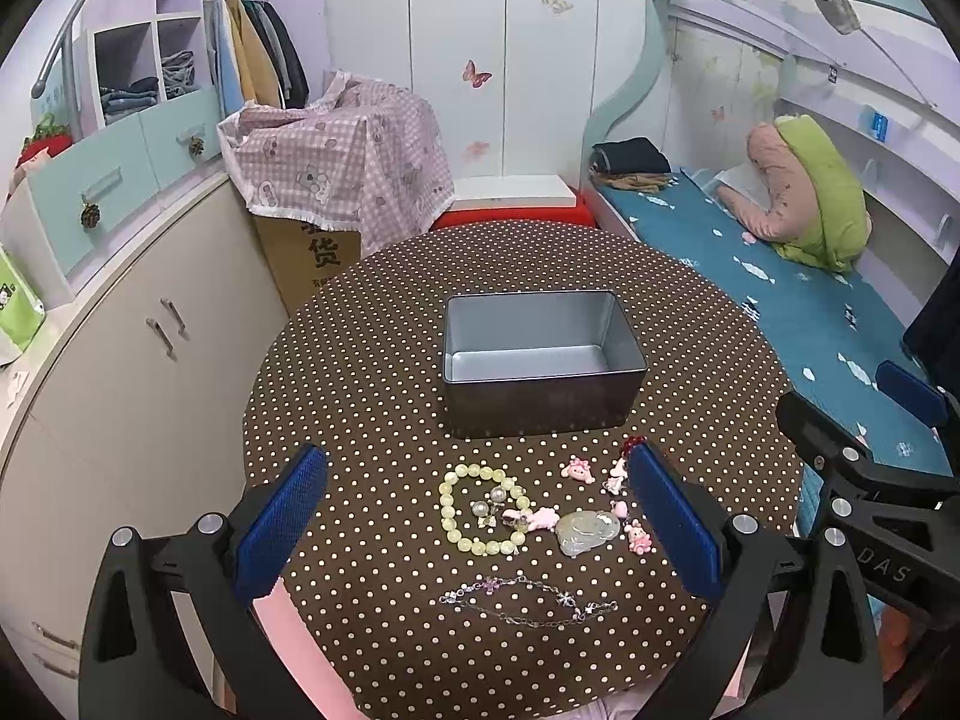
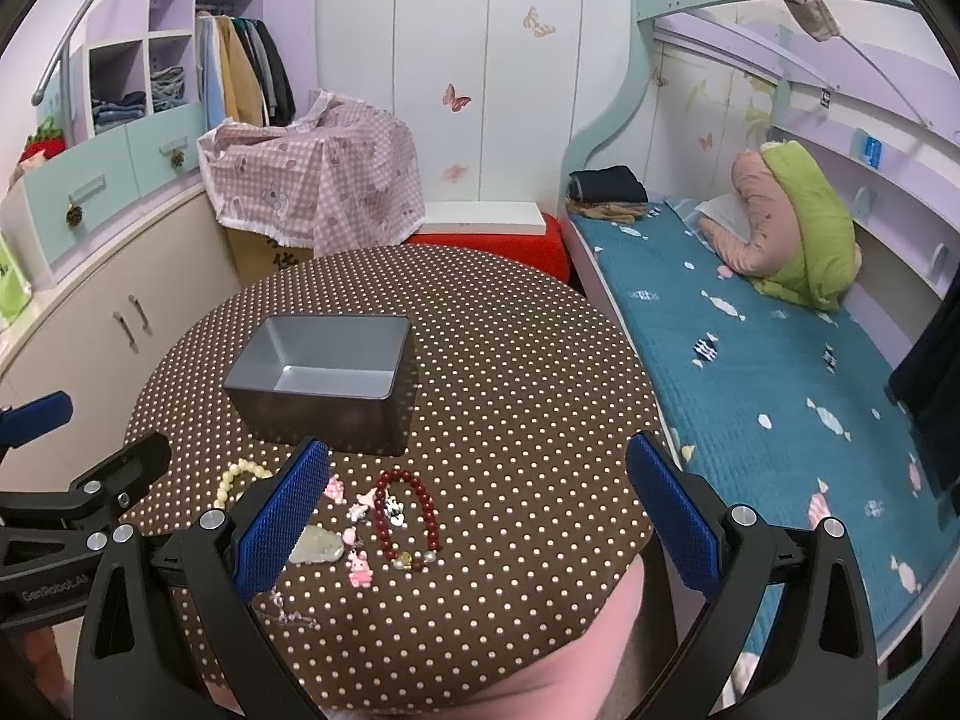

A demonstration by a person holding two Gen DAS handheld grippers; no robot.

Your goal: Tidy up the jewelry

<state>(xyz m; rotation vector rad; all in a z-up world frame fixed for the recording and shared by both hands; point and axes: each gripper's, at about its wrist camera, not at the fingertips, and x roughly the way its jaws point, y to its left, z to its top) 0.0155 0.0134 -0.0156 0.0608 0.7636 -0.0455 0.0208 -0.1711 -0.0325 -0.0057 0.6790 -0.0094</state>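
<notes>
Left gripper (image 1: 477, 531) held low over the near table edge, fingers spread wide, nothing between them. Right gripper (image 2: 477, 531) alongside, likewise spread and empty. Jewelry lies loose on the dotted tablecloth (image 1: 372, 360): yellow bead bracelet (image 1: 480, 507), pale jade pendant (image 1: 587, 533), silver chain (image 1: 528, 600), red bead bracelet (image 2: 407, 519), small pink charms (image 2: 360, 569). Open metal tin (image 1: 540, 360) stands just beyond them, unobstructed
</notes>
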